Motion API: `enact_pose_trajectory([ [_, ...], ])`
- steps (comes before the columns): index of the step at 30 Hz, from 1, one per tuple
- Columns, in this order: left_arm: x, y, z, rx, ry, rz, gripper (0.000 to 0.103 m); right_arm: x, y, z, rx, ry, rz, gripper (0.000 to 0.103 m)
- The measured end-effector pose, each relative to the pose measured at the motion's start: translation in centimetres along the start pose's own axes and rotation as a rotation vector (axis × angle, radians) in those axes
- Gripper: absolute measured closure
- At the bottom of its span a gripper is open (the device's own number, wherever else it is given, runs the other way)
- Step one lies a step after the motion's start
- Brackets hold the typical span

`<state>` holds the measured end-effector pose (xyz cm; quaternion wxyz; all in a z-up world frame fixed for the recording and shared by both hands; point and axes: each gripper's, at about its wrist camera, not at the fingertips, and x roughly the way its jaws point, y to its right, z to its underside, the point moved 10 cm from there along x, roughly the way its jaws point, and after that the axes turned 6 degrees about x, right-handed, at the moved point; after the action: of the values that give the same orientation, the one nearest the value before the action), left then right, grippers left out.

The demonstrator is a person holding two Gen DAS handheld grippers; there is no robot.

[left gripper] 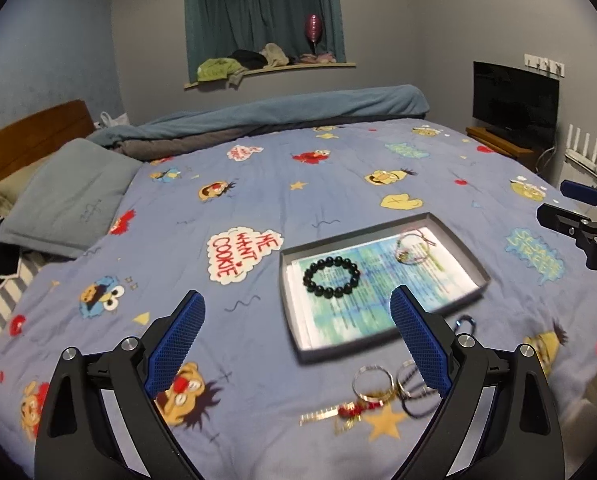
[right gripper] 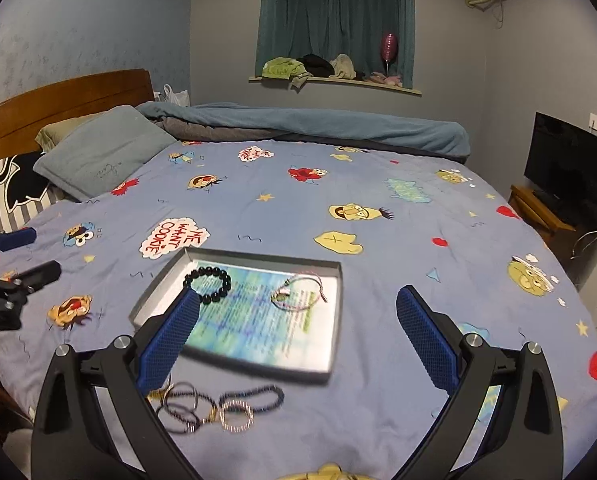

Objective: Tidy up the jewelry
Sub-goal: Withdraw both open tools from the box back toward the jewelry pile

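Observation:
A shallow grey tray (left gripper: 464, 252) (right gripper: 335, 276) lined with printed paper lies on the bed. In it are a black bead bracelet (left gripper: 331, 277) (right gripper: 207, 285) and a thin pink cord bracelet (left gripper: 412, 246) (right gripper: 298, 290). Loose jewelry lies on the sheet in front of the tray: gold and silver bangles (left gripper: 372, 386) (right gripper: 237, 414), dark cord bracelets (left gripper: 416, 398) (right gripper: 184, 410), a dark beaded bracelet (right gripper: 258, 396) and a red-and-gold charm piece (left gripper: 338, 412). My left gripper (left gripper: 296, 312) is open and empty above the sheet. My right gripper (right gripper: 302, 308) is open and empty above the tray.
The bed has a blue cartoon-print sheet (left gripper: 258, 200). Pillows (left gripper: 70, 200) and a rolled blue duvet (left gripper: 298, 108) lie at the far side by the wooden headboard (right gripper: 58, 96). A TV (right gripper: 570, 168) stands on a low stand to the right.

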<state>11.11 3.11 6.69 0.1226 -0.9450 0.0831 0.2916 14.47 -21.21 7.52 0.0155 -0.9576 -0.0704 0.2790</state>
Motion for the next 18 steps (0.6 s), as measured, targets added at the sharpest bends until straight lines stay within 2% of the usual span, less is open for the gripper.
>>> enact_pose_trajectory([
  [8, -3.6, 0.4, 2.6, -0.030, 0.007, 0.026, 0.009, -3.1, 0.0, 2.5, 0.002, -0.005, 0.002, 0.006],
  [18, -3.5, 1.2, 5.5, -0.079, 0.003, 0.035, 0.008, -3.2, -1.5, 5.6, 0.024, -0.036, -0.032, 0.006],
])
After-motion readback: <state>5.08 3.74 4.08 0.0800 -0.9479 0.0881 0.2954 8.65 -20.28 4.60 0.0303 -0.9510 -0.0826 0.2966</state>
